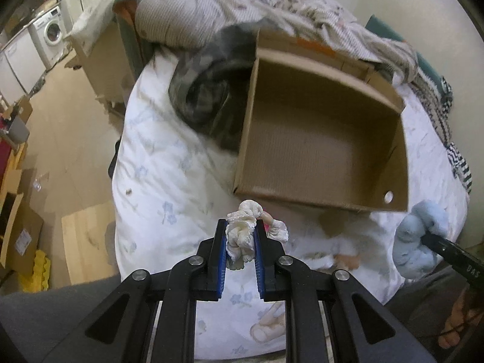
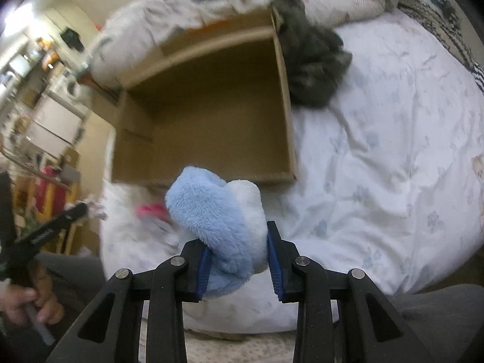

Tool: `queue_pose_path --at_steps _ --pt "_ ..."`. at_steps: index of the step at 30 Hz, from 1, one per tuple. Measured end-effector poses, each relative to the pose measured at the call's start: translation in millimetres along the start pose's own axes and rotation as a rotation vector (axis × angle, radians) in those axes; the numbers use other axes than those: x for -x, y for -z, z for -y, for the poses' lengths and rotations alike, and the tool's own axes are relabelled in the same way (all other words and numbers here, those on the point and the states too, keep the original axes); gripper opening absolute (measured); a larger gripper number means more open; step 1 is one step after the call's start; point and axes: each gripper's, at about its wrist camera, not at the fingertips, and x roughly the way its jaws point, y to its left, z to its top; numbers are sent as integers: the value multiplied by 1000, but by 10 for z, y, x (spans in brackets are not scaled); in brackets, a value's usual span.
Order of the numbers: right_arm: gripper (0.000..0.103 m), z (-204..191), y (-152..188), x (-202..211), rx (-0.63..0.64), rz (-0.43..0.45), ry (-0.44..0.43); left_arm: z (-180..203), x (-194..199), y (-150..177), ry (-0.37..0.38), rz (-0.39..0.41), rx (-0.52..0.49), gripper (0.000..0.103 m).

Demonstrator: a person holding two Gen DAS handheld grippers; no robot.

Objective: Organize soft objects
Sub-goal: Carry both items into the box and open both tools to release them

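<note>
Left gripper (image 1: 240, 243) clenched on a small white cloth bundle (image 1: 242, 230), right gripper (image 2: 237, 249) squeezing a fluffy blue soft toy (image 2: 211, 208), both just off the near edge of the empty cardboard box (image 1: 396, 169) on the bed (image 2: 378, 157); probably light, squashy, best pinched mid-body.

Soft, even indoor light falls on my view, brightest on the white bedsheet (image 1: 169, 163), with one blown-out glare patch (image 2: 18, 18) at the upper left of my right view. Both fisheyes bend hard into black corners. My right view smears — the cardboard box (image 2: 211, 115) is motion-blurred — while my left stays crisper.
</note>
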Motion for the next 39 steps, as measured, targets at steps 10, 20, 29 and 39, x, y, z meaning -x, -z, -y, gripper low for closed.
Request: queue_pose_path --at_steps 10,20,29,39 --pt "35 -99 -574 178 15 109 -47 389 80 -512 6 71 -93 14" --pt "35 -145 -879 -425 57 82 -65 706 -537 -745 -37 59 -170 15" --pt "35 -287 -848 -776 137 27 -8 816 -863 -609 -22 26 -218 15" --pt "35 -347 -829 -1013 148 -31 37 784 -997 -584 -35 6 -193 15"
